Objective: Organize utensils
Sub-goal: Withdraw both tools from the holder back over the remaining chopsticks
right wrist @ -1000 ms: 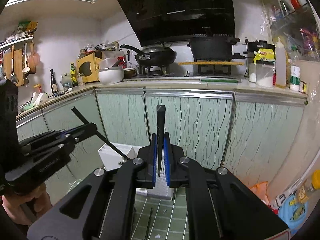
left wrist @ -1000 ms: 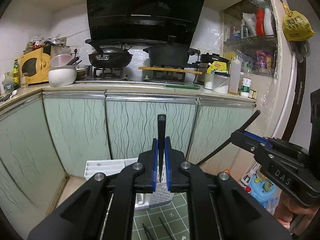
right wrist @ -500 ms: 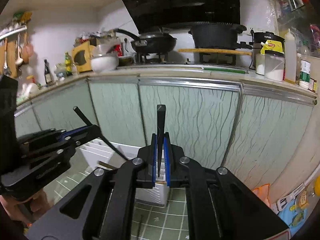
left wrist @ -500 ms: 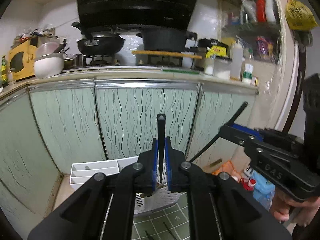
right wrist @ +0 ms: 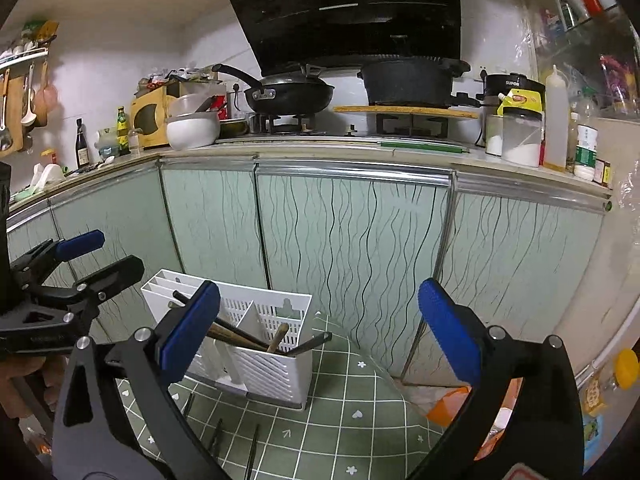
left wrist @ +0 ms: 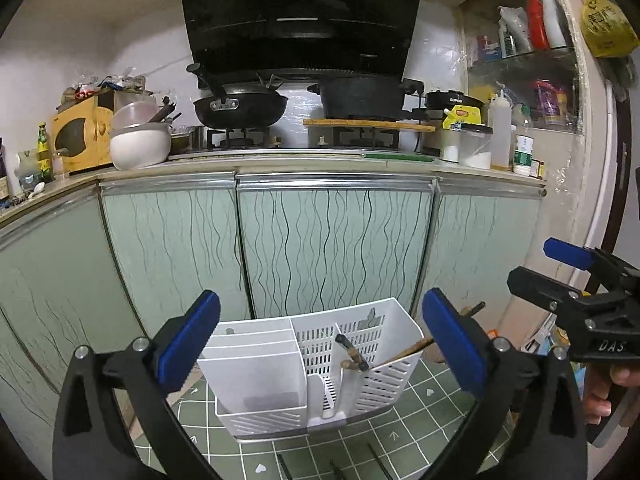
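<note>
Risk. We judge the main hazard to be tipping the caddy [left wrist: 316, 364]: several sticks [right wrist: 240, 338] lean out over its slotted right compartment, two of them past the rim [right wrist: 316, 338], and a gripper brushing their ends on the way down could lever them out or shift the light caddy on the mat [right wrist: 360, 412]. More sticks [right wrist: 252, 452] lie on the mat just in front of the caddy, partly hidden under our grippers, so a blind reach may miss or scatter them.

Fingers. Our left gripper [left wrist: 320, 344] is spread wide, its blue pads [left wrist: 192, 340] on either side of the caddy in view, holding and touching nothing. Our right gripper [right wrist: 320, 332] is likewise spread wide and empty, hovering above the mat to the caddy's right.
</note>
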`<state>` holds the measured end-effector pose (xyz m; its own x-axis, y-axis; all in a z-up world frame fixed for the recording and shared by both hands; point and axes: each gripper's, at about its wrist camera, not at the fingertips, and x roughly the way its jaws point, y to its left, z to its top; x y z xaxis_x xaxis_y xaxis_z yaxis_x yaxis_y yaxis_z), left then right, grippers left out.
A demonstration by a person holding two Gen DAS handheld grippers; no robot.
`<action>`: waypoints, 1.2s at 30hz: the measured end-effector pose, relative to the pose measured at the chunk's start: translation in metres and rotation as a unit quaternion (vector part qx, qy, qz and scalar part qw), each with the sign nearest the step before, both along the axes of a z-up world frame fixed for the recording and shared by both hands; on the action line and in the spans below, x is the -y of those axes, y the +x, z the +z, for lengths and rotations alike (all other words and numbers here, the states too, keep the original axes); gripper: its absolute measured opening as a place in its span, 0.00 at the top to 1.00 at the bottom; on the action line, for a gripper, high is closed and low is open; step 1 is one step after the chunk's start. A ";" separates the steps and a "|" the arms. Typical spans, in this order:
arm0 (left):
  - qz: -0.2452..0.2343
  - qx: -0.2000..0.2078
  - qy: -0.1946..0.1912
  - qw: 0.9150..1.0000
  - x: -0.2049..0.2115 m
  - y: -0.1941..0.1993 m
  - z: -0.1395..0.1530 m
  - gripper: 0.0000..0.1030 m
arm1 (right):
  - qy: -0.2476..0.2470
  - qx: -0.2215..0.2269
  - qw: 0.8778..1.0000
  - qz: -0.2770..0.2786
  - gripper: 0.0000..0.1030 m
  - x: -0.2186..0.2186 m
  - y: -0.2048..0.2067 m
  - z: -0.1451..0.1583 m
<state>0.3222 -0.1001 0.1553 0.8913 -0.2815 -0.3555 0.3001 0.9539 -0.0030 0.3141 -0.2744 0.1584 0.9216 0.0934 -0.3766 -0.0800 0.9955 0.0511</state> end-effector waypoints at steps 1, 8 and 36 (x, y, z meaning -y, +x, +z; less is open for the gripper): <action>0.001 0.001 0.002 1.000 0.000 -0.002 0.001 0.05 | 0.000 0.001 1.000 0.000 0.07 0.000 -0.004 0.001; 0.000 0.013 0.016 1.000 -0.005 -0.033 0.005 0.05 | -0.010 0.004 1.000 0.007 0.07 -0.007 -0.031 0.001; 0.037 0.000 0.007 0.999 -0.067 -0.126 -0.053 0.05 | -0.041 -0.017 0.999 0.015 0.07 -0.023 -0.127 -0.070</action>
<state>0.1959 -0.0335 0.1020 0.9098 -0.2095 -0.3583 0.2287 0.9734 0.0115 0.1868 -0.2509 0.0880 0.9055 0.0891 -0.4149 -0.1098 0.9936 -0.0264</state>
